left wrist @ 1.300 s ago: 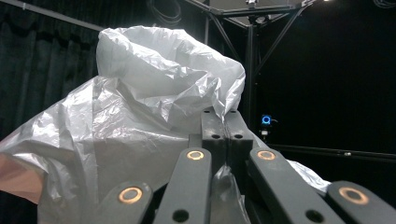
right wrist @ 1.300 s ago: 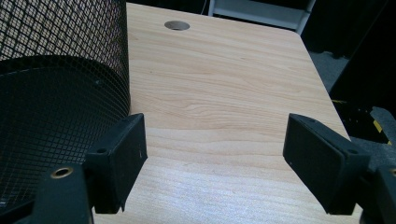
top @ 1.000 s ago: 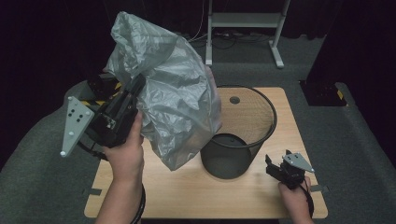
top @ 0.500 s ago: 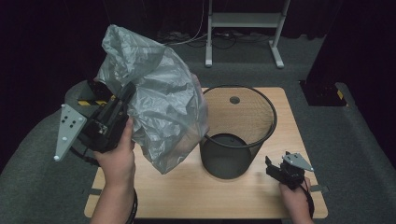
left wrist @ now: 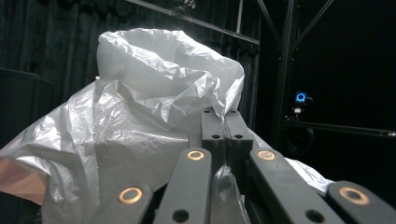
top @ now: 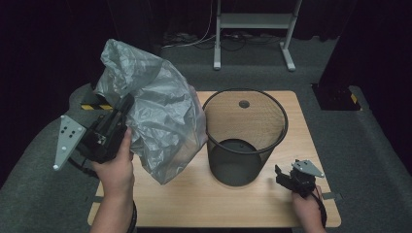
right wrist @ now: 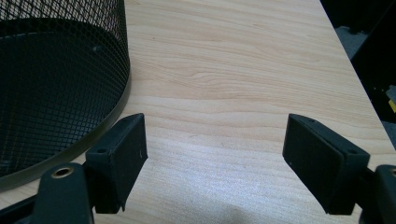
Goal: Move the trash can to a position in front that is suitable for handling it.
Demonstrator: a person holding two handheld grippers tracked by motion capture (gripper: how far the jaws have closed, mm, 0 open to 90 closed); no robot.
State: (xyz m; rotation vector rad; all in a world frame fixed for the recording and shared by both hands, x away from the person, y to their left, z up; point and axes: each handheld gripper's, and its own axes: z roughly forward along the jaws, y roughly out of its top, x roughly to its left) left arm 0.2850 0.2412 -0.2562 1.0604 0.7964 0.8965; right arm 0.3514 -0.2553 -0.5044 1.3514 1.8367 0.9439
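Lowering: my left gripper [top: 127, 104], clamped on the grey bin liner [top: 160, 126], has dropped to nine o'clock of the mesh wastebasket [top: 245, 138]. Right gripper [top: 286, 175] idle, wide open, empty. Lining comes next, I judge.

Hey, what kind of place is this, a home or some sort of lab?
Probably a lab or recording studio: black curtains surround a lone wooden table, a metal stand with loose cables sits behind, and hazard tape marks the floor.

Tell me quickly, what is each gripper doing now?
Left gripper: closed on the grey plastic bag.
Right gripper: open, holding nothing.
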